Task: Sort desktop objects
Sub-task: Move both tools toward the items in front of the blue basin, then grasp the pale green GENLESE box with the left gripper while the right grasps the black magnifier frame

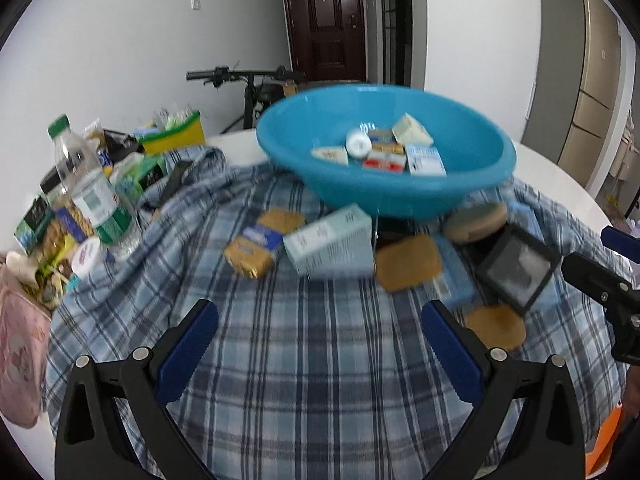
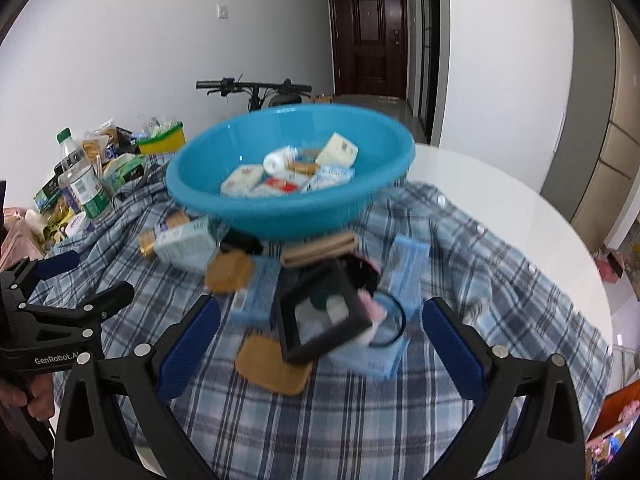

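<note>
Tools both released, left tool (image 1: 320, 340) over plaid cloth (image 1: 300, 380), right tool (image 2: 320, 336) near black frame (image 2: 320, 316), blue basin (image 2: 192, 184) behind

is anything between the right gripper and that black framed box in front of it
Nothing visible blocks it. The right gripper is open and the black framed box sits tilted directly ahead between its fingers, on the plaid cloth, leaning over a tan pad.

one blue basin (image 2: 256, 216); one water bottle (image 1: 90, 192); one plaid cloth (image 1: 300, 360)
</note>
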A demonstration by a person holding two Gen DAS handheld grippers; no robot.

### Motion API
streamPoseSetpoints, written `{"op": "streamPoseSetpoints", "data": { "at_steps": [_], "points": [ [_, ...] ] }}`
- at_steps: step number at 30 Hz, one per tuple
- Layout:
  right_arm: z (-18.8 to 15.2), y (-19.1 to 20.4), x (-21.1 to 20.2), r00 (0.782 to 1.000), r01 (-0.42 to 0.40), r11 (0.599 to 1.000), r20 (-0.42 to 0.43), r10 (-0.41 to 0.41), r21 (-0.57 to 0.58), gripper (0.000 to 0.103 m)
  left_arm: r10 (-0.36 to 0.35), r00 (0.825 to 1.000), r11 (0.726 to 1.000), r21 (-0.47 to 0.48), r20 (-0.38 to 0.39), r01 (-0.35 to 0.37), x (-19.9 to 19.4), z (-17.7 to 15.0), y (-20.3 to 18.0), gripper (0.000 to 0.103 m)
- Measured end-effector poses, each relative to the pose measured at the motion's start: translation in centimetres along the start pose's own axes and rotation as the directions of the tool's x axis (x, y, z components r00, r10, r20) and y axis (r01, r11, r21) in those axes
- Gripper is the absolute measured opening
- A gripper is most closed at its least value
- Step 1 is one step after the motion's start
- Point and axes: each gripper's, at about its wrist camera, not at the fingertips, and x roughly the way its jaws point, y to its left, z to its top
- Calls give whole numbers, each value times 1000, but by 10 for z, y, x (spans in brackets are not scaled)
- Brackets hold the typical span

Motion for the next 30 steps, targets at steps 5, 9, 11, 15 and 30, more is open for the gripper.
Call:
{"op": "streamPoseSetpoints", "data": {
  "at_steps": [5,9,11,15,30],
  "points": [
    [-15,-1,1,1000,1,1000,-27,-1,-1,100,-6,1000,1000,16,-30,7,0,-16,-5,103],
    [-20,-2,1,999,2,1000,-38,-2,-1,99,0,999,1000,27,-36,1,0,-20,-8,103],
    [-20,-2,1,999,1,1000,-39,-1,2,99,3,999,1000,26,-36,-2,0,-20,-7,103],
    [-19,0,1,999,-4,1000,-34,4,5,96,-3,1000,1000,14,-29,4,0,-19,-4,103],
    [-15,5,13,999,-8,1000,-46,8,-2,84,-40,999,991,125,11,39,31,11,9,94]
  ]
}}
